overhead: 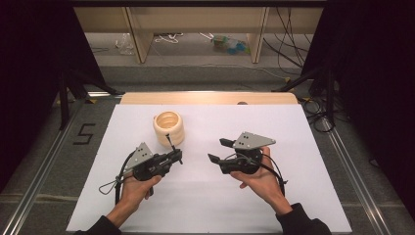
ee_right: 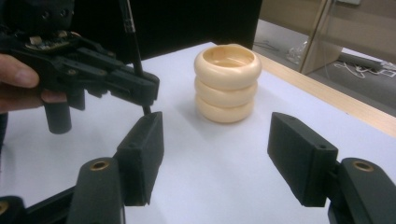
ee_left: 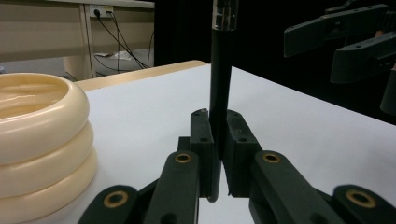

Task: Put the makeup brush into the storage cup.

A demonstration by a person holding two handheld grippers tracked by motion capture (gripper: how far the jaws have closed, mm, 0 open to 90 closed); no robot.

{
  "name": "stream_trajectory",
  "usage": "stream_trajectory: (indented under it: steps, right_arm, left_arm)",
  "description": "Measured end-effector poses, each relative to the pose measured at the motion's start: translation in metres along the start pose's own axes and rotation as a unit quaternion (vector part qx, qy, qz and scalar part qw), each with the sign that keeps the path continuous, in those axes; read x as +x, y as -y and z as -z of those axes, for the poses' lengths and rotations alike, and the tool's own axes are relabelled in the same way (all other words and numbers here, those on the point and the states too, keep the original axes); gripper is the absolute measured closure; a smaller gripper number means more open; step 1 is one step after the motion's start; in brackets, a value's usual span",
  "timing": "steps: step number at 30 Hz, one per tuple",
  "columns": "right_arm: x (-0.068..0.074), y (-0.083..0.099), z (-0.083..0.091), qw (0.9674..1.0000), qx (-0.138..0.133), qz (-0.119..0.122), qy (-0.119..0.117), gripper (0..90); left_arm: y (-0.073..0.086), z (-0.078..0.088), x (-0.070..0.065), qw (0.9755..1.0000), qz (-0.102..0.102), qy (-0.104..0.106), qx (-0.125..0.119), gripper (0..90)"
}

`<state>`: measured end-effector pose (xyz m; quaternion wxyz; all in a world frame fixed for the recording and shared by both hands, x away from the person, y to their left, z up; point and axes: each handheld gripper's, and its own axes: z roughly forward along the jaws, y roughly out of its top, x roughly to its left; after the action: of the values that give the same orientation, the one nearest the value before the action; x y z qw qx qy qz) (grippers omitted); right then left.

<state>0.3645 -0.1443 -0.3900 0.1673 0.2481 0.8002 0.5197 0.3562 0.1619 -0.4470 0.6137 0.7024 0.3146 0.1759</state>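
Clearly, beside the cream ringed holder [overhead: 168, 128] on the white table [overhead: 210, 205], the left gripper [overhead: 177, 157] is clamped on a thin black pen [ee_left: 219, 93] standing upright, nearer to the holder than the right gripper [overhead: 219, 150], whose jaws stand apart, empty.

cup [overhead: 168, 128]: cream | pen [ee_left: 220, 93]: black (perhaps clear-capped) | tabletop [overhead: 205, 196]: white
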Motion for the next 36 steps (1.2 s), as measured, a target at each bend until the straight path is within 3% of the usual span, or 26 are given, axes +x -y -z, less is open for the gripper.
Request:
stream_trajectory:
  steps: [1, 4, 15, 26, 36]
  right_arm:
    - [0.000, 0.001, 0.001, 1.0000, 0.000, -0.004, 0.000, 36.3]
    - [-0.002, 0.004, 0.004, 0.9999, 0.005, -0.009, 0.011, 34.7]
    - [-0.010, 0.018, 0.019, 0.9994, 0.001, -0.015, 0.033, 34.1]
    - [-0.012, 0.030, 0.032, 0.9988, 0.000, -0.031, 0.038, 32.6]
    - [-0.014, 0.039, 0.040, 0.9983, -0.011, -0.029, 0.050, 32.1]
  left_arm:
    - [0.000, 0.000, -0.001, 1.0000, 0.009, -0.003, -0.001, 83.7]
    - [-0.001, 0.001, 0.002, 1.0000, -0.002, -0.004, -0.002, 83.6]
    - [-0.003, 0.004, 0.006, 0.9998, -0.003, -0.017, -0.005, 83.6]
    - [-0.005, 0.007, 0.012, 0.9995, 0.000, -0.031, -0.009, 83.6]
    - [-0.006, 0.008, 0.016, 0.9993, -0.002, -0.036, -0.013, 83.6]
